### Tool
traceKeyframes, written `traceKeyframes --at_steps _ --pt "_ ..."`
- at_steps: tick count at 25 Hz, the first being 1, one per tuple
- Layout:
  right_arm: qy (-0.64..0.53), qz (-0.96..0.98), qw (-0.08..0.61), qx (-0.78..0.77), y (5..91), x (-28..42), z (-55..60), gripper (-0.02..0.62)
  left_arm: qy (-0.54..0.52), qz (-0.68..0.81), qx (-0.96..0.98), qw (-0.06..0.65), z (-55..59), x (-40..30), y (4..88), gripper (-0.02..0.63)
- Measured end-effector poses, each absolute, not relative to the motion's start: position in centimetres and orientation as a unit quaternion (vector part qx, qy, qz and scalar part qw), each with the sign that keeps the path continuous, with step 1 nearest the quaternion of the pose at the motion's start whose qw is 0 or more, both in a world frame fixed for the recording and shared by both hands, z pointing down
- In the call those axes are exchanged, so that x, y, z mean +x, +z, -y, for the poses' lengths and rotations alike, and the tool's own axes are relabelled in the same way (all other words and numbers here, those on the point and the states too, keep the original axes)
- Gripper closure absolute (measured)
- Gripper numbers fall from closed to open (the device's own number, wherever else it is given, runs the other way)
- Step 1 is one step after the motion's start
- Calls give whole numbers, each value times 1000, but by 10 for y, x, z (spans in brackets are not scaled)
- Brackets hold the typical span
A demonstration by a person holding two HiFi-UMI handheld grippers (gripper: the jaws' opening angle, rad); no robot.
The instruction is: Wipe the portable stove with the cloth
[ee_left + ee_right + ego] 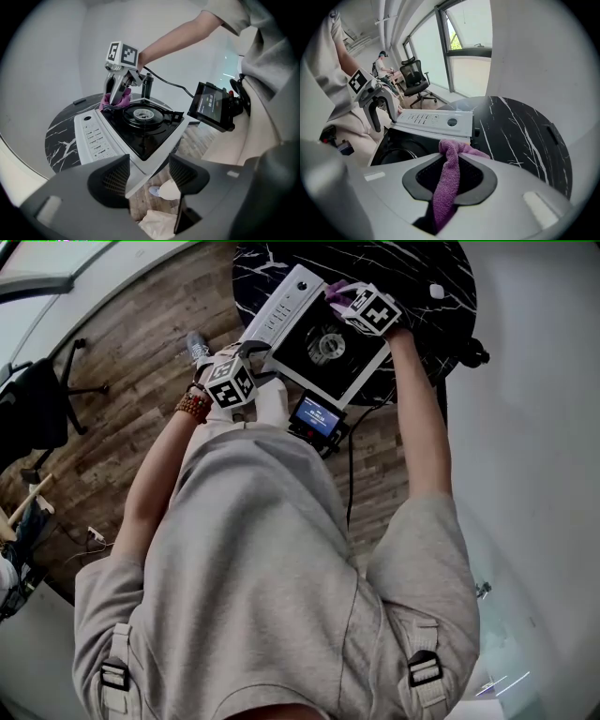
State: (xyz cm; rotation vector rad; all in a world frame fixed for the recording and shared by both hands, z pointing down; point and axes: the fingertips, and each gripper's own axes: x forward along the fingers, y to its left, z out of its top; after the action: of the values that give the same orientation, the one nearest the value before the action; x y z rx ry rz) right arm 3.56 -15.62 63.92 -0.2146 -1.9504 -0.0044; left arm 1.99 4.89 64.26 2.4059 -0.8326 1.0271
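– Black marble with white veins: that's the round table point(441, 324) I'm working over. The portable stove point(356, 367) sits on it slantwise, its near corner hanging past the edge above the wooden floor point(141, 352).
– Which way does it run from you?
– The pale control strip point(286, 301) is along my left. The black top point(140, 136) spreads to the right of it, with the burner ring point(325, 345) in the middle.
– And your tools?
– My right gripper point(457, 161) is clamped tight on the purple cloth point(446, 197), which is bunched at the far corner of the black top, just beside the strip's far end. My left gripper point(149, 177) has its jaws wide apart, with the stove's near corner poking between them. I judge it's steadying rather than pinching, though I can't tell if a pad touches.
– So which way does the wipe go?
– Back toward me, I'd say. The whole black surface lies between the cloth and my left gripper, on the diagonal across the ring. Only the right is placed for it.
– Anything legible?
– Little. A small screen point(319, 416) near my lap glows blue, its lines too small to read, and the strip's print is no clearer. The marker cubes point(375, 310) carry only black-and-white squares. No brand shows.
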Motion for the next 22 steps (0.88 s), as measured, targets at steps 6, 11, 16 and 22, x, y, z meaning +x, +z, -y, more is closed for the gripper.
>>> traceKeyframes --at_steps 6,11,16,22 --pt "-3 831 551 -76 638 36 157 511 369 299 858 195 -48 20 643 350" --pt "-15 839 541 -62 635 37 157 511 368 301 858 195 -48 21 643 350" --pt "-54 837 538 -82 617 35 158 511 365 305 859 189 -50 22 642 350" --pt "-107 837 520 -130 591 -8 145 511 362 312 859 184 -50 21 642 350"
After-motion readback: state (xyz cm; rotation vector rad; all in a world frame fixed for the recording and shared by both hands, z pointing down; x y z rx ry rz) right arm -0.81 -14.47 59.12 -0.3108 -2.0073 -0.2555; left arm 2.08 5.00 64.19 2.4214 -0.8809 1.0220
